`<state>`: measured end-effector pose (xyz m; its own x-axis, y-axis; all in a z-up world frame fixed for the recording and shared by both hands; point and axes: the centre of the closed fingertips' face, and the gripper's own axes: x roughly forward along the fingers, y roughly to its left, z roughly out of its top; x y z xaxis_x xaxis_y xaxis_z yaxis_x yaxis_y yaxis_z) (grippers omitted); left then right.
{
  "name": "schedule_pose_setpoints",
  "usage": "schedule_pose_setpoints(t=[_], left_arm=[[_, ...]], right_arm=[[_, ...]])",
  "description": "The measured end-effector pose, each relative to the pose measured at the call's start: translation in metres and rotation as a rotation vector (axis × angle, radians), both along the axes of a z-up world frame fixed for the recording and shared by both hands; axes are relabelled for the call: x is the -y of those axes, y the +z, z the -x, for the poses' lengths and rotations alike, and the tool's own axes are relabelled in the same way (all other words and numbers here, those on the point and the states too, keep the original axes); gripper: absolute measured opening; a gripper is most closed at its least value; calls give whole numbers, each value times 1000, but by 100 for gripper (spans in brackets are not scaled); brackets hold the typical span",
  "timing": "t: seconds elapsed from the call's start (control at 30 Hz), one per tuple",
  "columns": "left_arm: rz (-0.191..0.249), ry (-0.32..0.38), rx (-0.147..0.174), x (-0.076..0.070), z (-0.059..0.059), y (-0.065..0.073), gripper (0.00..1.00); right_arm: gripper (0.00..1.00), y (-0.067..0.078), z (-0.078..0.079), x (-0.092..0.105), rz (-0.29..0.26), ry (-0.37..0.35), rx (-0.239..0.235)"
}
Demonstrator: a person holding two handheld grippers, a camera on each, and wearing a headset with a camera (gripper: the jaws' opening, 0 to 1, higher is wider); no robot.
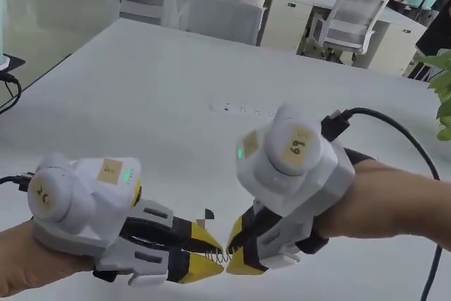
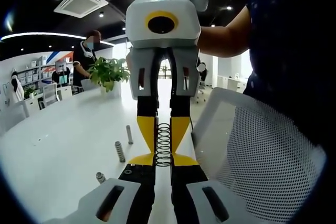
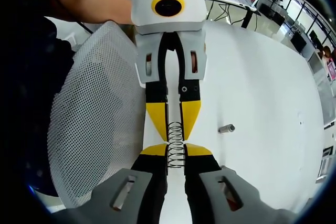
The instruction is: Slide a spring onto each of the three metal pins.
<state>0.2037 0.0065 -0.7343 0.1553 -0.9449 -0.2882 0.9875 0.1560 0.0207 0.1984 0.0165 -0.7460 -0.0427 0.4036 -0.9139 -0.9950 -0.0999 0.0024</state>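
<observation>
A small metal spring (image 1: 220, 252) hangs level between my two grippers, which meet tip to tip low over the white table (image 1: 176, 89). My left gripper (image 1: 210, 252) is shut on one end and my right gripper (image 1: 236, 248) on the other. In the left gripper view the spring (image 2: 164, 137) runs from my left gripper (image 2: 163, 161) up into the right gripper (image 2: 163, 149). To their left stand a bare pin (image 2: 129, 134), a pin wearing a spring (image 2: 120, 151) and a short third pin (image 2: 100, 177). The right gripper view shows the spring (image 3: 176, 148), right gripper (image 3: 176, 154) and left gripper (image 3: 175, 137).
A white mesh chair back (image 2: 252, 145) stands close by the grippers, also in the right gripper view (image 3: 89, 119). A small metal piece (image 3: 226, 128) lies on the table. A socket strip (image 1: 243, 111) is set mid-table. A black cable (image 1: 409, 146) trails right. A person stands behind a plant (image 2: 107, 72).
</observation>
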Motion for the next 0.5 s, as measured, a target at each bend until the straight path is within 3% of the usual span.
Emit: schedule_pose_setpoints(t=[0.5], left_arm=[[-5, -8, 16, 2, -1, -1, 3]], right_arm=[[8, 11, 0, -5, 6, 9, -1]])
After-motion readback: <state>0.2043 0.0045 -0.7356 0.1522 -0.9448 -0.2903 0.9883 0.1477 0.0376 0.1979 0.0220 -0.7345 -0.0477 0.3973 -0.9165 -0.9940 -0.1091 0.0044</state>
